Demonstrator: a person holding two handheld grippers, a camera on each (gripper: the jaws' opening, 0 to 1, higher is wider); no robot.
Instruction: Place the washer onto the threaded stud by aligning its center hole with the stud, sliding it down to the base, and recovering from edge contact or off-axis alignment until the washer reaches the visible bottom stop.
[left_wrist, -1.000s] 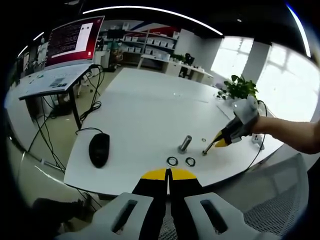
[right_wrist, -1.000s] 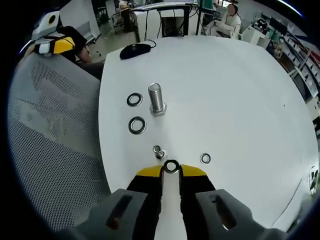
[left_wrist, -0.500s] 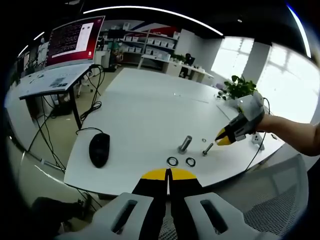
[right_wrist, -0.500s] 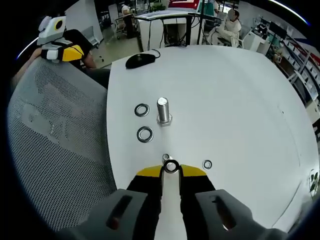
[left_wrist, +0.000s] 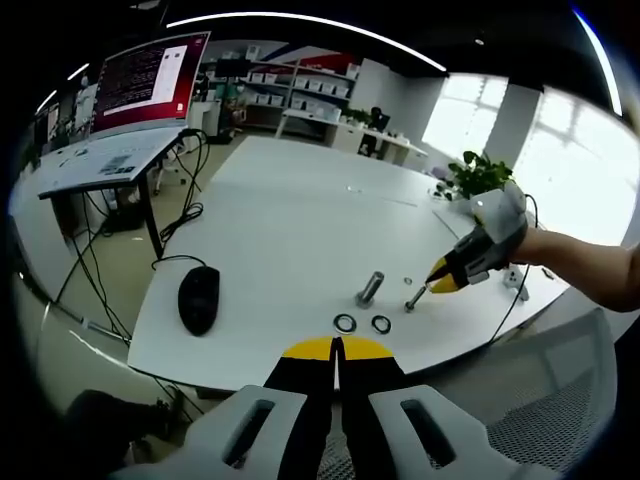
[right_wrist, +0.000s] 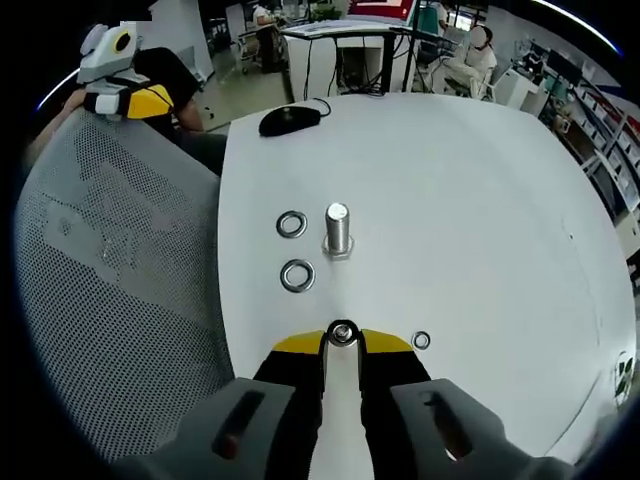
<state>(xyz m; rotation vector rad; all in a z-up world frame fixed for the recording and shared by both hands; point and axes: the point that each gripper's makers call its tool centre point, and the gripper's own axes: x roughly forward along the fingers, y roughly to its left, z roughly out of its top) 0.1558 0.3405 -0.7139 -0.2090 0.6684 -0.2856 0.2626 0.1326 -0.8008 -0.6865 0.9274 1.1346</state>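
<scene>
In the right gripper view the right gripper (right_wrist: 342, 338) has its yellow-tipped jaws nearly closed, pinching a small steel washer (right_wrist: 342, 333) upright by its edge, with its hole open to the camera. It hangs above the white worktop (right_wrist: 480, 200), short of the threaded stud (right_wrist: 338, 229), which stands upright on its hex base. Two larger washers (right_wrist: 297, 274) lie flat just beside the stud on its left, and a small washer (right_wrist: 421, 341) lies near the gripper's right jaw. A black mouse (right_wrist: 290, 119) rests at the far edge.

In the left gripper view the left gripper (left_wrist: 337, 349) has its jaws pressed together on nothing, held back off the worktop's near edge, above a mesh chair (left_wrist: 560, 410). There the right gripper hovers to the right of the stud, over a small bolt (left_wrist: 414, 297).
</scene>
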